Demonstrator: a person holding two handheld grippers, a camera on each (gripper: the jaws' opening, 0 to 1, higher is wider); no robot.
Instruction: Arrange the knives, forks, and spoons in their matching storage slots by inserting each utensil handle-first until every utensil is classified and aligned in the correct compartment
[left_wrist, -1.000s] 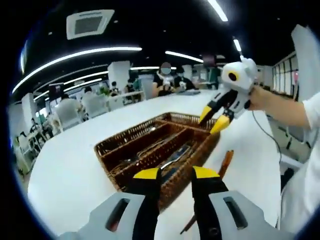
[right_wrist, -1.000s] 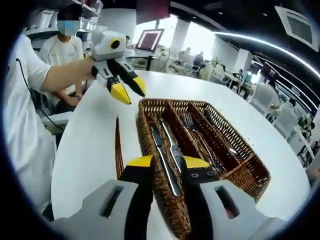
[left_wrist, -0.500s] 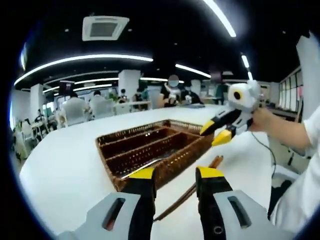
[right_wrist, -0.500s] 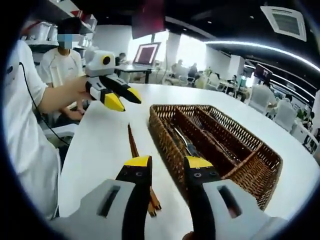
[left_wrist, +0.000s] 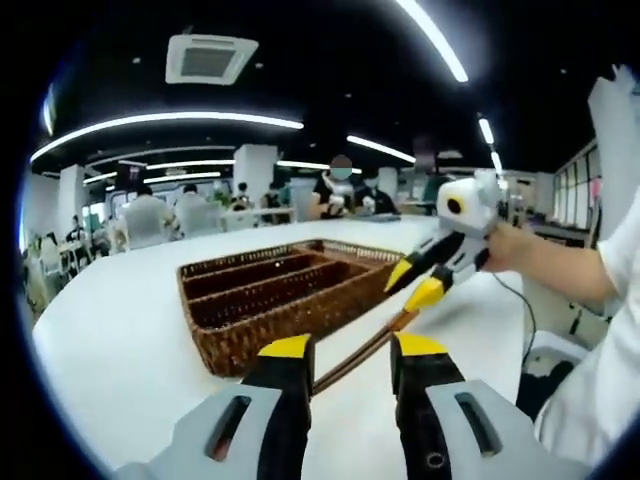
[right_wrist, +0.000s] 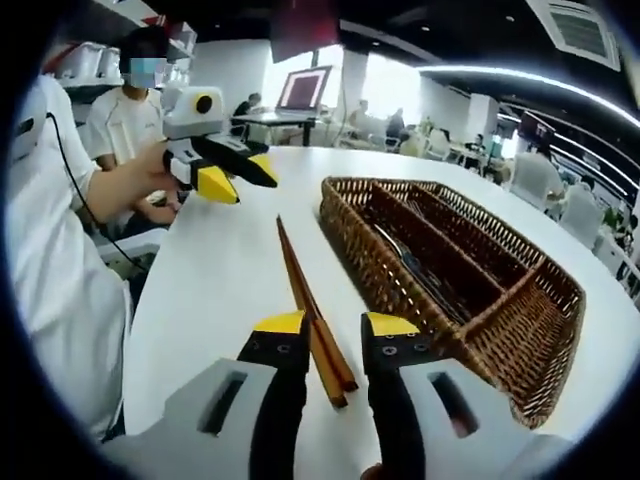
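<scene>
A wicker tray (right_wrist: 470, 270) with utensils in its slots is seen at centre right of the right gripper view, on the white table (right_wrist: 215, 290). Brown chopsticks (right_wrist: 310, 320) lie just left of it. Both the right claw (right_wrist: 335, 325) and left claw (left_wrist: 347, 347) are held released, grasping nothing.

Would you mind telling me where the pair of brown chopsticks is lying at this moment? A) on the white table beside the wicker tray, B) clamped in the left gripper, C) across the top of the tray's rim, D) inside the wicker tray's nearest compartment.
A: the chopsticks lie flat on the white table alongside the wicker tray, outside its wall, and both grippers' jaws stand open around nothing.
</scene>
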